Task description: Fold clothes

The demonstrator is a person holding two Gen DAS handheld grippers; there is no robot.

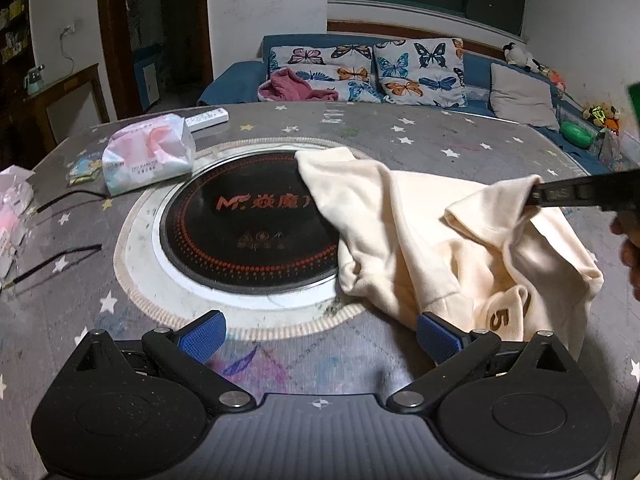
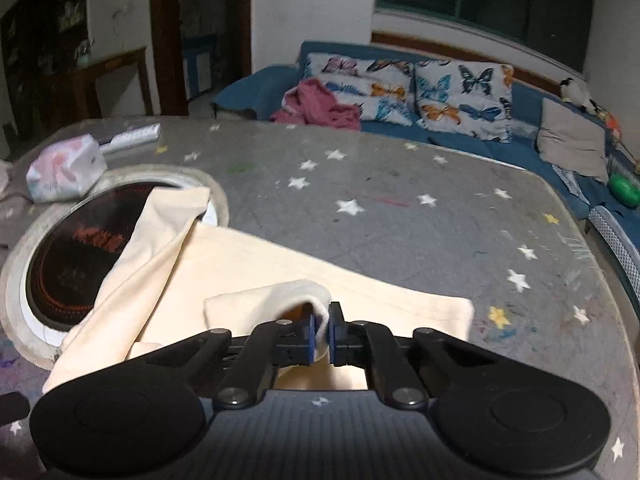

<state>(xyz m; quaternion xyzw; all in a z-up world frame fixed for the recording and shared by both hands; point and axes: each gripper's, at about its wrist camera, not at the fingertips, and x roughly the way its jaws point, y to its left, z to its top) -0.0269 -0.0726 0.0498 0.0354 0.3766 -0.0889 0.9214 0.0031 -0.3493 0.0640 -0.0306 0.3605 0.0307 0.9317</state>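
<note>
on the starred tabletop (image 1: 420, 128) the cream garment (image 1: 420, 232) lay crumpled beside the cooktop (image 1: 240, 228), my right tool (image 2: 321, 330) pinching one fold, my left tool (image 1: 320, 338) spread empty, and i judged that thin bite could slip.

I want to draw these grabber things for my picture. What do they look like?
Each one is matte black plastic. The left gripper has a wide ribbed body, a round disc at each side, silver bolts, a small white crosshair mark in the middle, and angled arms ending in blue bumpy pads. The right gripper looks just the same. No sleeve shows.
</note>
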